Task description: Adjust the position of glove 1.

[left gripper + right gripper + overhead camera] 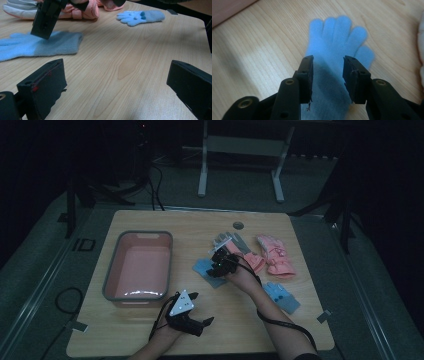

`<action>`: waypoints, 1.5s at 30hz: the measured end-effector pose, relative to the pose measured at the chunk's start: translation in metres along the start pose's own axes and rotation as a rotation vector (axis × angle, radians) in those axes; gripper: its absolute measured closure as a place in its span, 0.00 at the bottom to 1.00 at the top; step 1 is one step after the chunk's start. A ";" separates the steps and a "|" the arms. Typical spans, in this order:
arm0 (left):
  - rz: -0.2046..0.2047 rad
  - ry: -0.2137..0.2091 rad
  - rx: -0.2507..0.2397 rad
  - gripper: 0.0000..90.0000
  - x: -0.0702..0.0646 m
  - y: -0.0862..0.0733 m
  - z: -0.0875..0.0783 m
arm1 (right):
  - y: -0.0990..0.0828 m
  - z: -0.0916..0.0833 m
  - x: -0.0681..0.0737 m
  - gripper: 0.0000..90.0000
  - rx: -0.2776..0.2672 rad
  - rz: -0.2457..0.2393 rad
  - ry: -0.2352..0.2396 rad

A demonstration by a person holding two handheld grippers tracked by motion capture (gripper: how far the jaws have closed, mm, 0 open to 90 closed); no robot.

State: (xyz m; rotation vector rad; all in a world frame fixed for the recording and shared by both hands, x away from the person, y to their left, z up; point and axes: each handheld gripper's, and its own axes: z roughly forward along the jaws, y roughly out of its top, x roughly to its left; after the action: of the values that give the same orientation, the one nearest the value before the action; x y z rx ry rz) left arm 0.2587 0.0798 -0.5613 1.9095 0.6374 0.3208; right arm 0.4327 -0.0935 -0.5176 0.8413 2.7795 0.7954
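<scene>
Nearest to me, my left fingers [196,308] are resting wide open and empty over bare wood at the near edge of the desk [150,340], just in front of the pink bin [116,265]. Farther in, my right fingers [214,268] are hovering partly open, straddling the blue glove [332,60] without pinching it yet; in the right gripper view one pad is standing on each side of the glove's grey cuff end. That glove is lying flat in the middle of the desk, between the bin on the left and the pile of gloves on the right. Its long axis is running straight away from my right fingers, cuff toward me and fingertips pointing off beyond the pads, so I am judging that a plain squeeze across its width should catch it. My right hand is far nearer to it than my left. To the right, a grey-and-white glove [227,241] and two pink gloves [275,257] are lying close together, and a second blue glove [282,296] is sitting nearer and farther right. Nothing is blocking the way from the glove to the bin.
</scene>
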 end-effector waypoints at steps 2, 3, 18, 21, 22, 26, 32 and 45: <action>-0.001 0.000 0.000 0.03 0.000 0.000 0.000 | -0.002 0.006 0.000 0.68 0.022 0.000 -0.009; -0.001 0.000 0.000 0.03 0.000 0.000 0.000 | -0.003 0.008 0.000 0.68 0.034 -0.007 -0.016; -0.001 0.003 0.014 0.03 0.000 0.001 0.001 | -0.003 0.016 0.007 0.93 0.039 0.024 -0.052; -0.001 0.003 0.011 0.03 0.000 0.000 0.001 | -0.003 0.012 0.008 0.96 0.016 0.067 -0.050; -0.001 0.003 0.011 0.03 0.000 0.000 0.001 | -0.003 0.012 0.008 0.96 0.016 0.067 -0.050; 0.000 0.004 0.013 0.03 0.000 0.001 0.001 | -0.007 -0.008 0.012 0.97 -0.035 0.108 -0.068; 0.000 0.008 0.010 0.03 0.000 0.000 0.001 | -0.021 -0.042 0.019 0.97 -0.095 0.182 -0.076; 0.001 0.012 0.015 0.03 0.000 0.001 0.001 | -0.084 -0.095 0.038 0.97 -0.184 0.368 -0.157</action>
State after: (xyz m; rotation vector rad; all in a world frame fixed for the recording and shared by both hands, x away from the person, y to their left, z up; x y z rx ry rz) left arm 0.2592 0.0784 -0.5612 1.9234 0.6485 0.3293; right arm 0.3351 -0.1747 -0.4794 1.3338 2.4028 0.9732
